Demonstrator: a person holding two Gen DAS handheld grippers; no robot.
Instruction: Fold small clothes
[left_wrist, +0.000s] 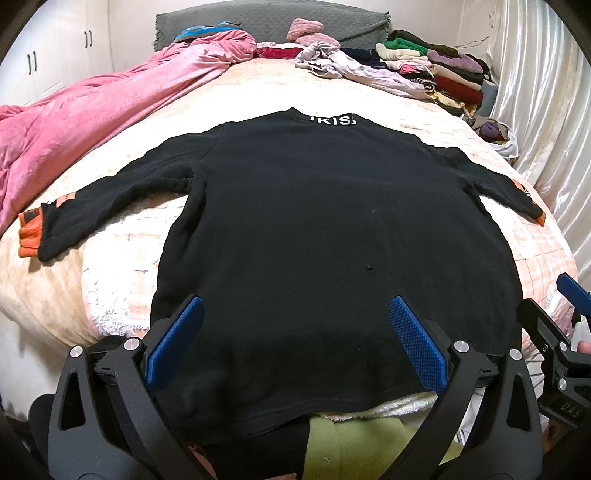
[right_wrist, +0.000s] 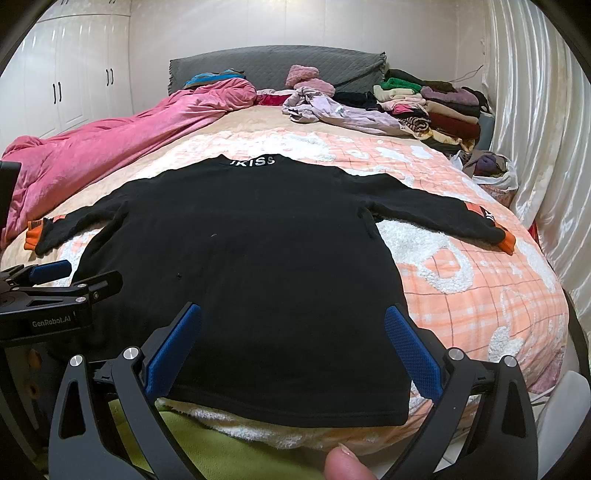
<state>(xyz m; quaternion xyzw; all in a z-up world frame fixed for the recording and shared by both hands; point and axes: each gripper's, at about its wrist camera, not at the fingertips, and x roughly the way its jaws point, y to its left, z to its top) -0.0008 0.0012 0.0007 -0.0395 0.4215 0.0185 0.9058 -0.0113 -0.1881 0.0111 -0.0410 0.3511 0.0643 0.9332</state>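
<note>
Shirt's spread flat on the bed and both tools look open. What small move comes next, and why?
Probably take the left tool out to the left sleeve's orange cuff and close on it, ready to fold it across. The black sweatshirt lies flat with both sleeves spread, and both the left and right tool hover open over the hem, gripping nothing.

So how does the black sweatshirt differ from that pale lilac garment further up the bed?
The black sweatshirt lies spread flat, sleeves out; the lilac garment is crumpled in a heap. The sweatshirt sits near both grippers, the lilac one far off by the folded stack. Both rest on the bed, unfolded.
</note>
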